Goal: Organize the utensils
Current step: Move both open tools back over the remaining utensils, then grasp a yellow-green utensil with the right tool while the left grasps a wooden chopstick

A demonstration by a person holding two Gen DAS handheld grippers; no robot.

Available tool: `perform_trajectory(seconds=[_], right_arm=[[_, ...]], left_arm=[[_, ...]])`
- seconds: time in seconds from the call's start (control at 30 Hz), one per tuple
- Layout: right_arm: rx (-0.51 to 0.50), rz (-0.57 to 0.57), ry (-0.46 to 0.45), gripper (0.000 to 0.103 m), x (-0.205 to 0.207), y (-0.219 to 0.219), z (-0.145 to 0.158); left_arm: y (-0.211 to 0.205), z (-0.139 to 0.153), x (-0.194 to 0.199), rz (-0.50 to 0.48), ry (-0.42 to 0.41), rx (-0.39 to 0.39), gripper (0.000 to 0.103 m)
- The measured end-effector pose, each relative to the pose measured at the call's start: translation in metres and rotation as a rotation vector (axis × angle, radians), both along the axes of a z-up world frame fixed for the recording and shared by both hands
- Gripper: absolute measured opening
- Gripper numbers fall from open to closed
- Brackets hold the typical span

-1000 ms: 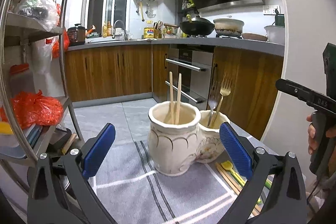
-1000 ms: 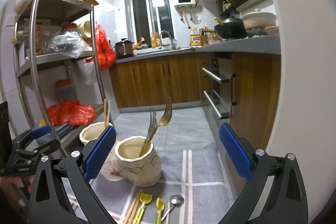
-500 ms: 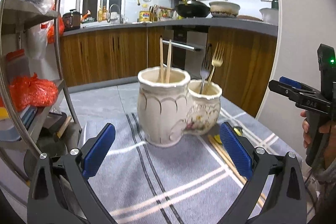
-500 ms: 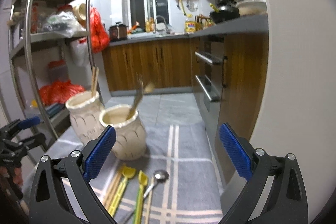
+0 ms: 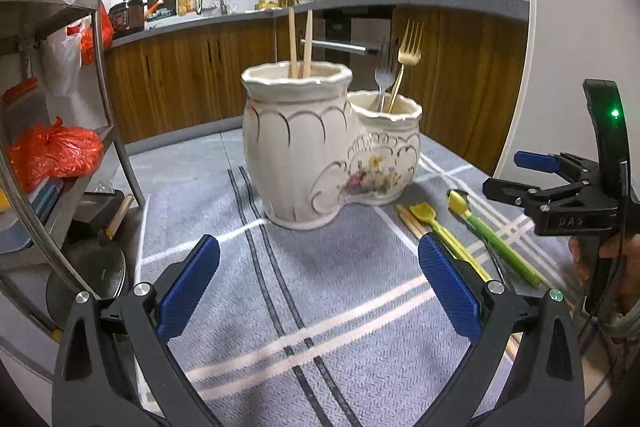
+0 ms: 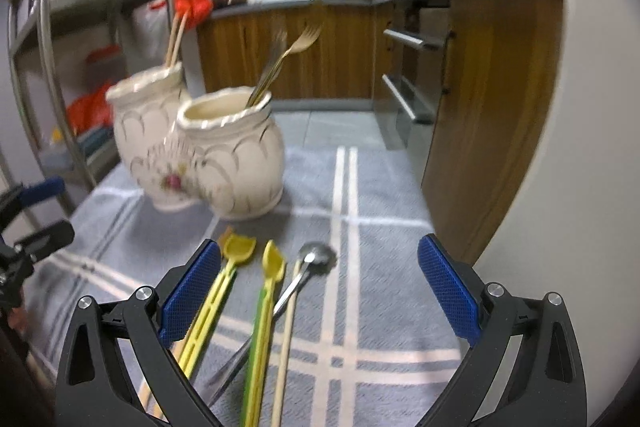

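Observation:
A cream double-pot ceramic holder (image 5: 320,155) (image 6: 208,155) stands on a grey striped cloth (image 5: 320,307). Two chopsticks (image 5: 300,43) stick out of its taller pot; a silver fork and a gold fork (image 5: 408,51) lean in the lower pot. Beside the holder lie loose utensils: a yellow spoon (image 6: 236,251), a yellow-and-green spoon (image 6: 272,267), a metal spoon (image 6: 316,255) and chopsticks (image 6: 286,339). My left gripper (image 5: 318,287) is open, low over the cloth in front of the holder. My right gripper (image 6: 318,287) is open above the loose utensils' handles.
A metal shelf rack (image 5: 100,75) with red bags stands at the left edge of the table. A white wall (image 6: 568,147) borders the right side. Wooden kitchen cabinets (image 5: 180,83) and an oven lie beyond.
Both grippers have tilted down and dropped closer to the table. The right gripper now sits over the loose utensils; both stayed open and empty.

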State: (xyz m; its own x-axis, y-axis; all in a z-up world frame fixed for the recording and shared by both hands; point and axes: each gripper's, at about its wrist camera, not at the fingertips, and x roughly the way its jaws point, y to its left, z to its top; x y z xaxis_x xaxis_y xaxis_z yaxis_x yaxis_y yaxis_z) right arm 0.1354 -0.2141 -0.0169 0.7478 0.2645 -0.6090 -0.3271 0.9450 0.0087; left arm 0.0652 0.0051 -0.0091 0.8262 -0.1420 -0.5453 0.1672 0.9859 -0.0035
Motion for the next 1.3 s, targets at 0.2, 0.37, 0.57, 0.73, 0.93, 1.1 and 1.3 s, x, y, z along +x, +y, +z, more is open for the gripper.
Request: perform_trajectory(seconds=[0.2,0.37,0.57,0.73,0.93,1.1,1.3], right_arm=[[-0.019,0.009,0.04,0.093,0.002,0.007,-0.008],[-0.028,0.033,0.093,0.053,0.008,0.014,-0.014],[-0.046,0.072,0.137,0.029,0.012,0.026,-0.018],[-0.055,0.076,0.166,0.021,0.019,0.032,-0.02],[-0.044,0.076,0.185,0.007,0.023,0.033,-0.022],[-0.004,0.07,0.135,0.006,0.016,0.024,-0.008],[0.032,0.064,0.084,0.006,0.007,0.008,0.006]], left_arm=[[-0.003,-0.008,0.002,-0.004,0.041,-0.002,0.098],[-0.01,-0.016,0.005,-0.021,0.085,-0.009,0.097],[-0.02,-0.018,0.004,-0.037,0.092,0.02,0.097],[-0.028,-0.021,0.005,-0.038,0.112,0.038,0.097],[-0.035,-0.024,0.011,-0.016,0.159,0.039,0.097],[-0.052,-0.027,0.015,0.004,0.2,0.027,0.097],[-0.083,-0.037,0.015,-0.002,0.229,0.105,0.097]])
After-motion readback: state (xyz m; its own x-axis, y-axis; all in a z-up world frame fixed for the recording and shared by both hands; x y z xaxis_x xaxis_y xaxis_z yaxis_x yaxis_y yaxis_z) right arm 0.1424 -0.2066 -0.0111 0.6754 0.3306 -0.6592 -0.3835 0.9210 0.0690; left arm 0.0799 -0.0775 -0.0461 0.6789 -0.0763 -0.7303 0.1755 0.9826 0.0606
